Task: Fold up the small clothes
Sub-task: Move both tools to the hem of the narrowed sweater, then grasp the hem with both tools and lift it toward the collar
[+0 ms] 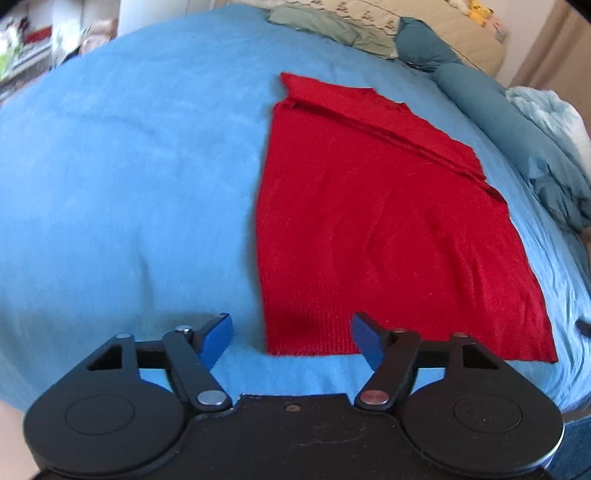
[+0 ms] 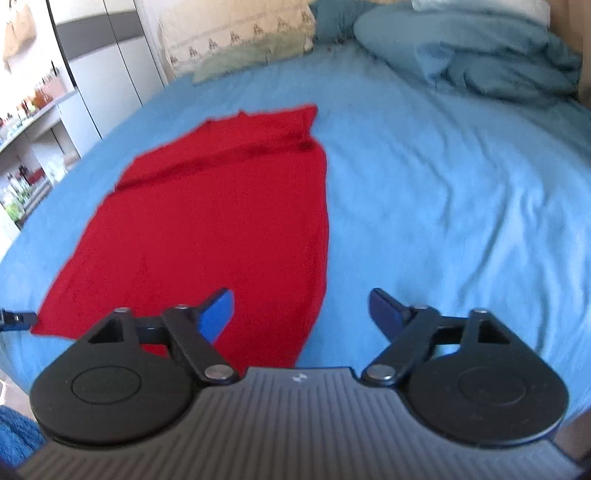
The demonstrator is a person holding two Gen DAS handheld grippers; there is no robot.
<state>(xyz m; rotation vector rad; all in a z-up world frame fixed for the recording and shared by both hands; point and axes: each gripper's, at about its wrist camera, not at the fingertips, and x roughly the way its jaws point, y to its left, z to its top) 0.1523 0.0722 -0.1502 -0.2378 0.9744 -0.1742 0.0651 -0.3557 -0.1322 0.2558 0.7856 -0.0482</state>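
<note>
While the red knitted garment (image 1: 376, 229) is lying flat on the light blue bed sheet (image 1: 129, 184), we are holding both tools just above its near ribbed hem. We are keeping the left gripper (image 1: 291, 339) with its blue-tipped fingers (image 1: 218, 338) spread wide apart, gripping nothing; one finger is hovering over the bare sheet and the other over the hem, near the garment's left corner. We are holding the right gripper (image 2: 303, 314) spread in the same way, with one finger over the red knit and the other over the sheet, so it is straddling the garment's right edge. At the far end of the garment a narrow band of the fabric is lying folded over. Beyond it, a cream embroidered pillow (image 2: 236, 33) and a crumpled teal blue duvet (image 2: 480, 55) are resting at the head of the bed.
</note>
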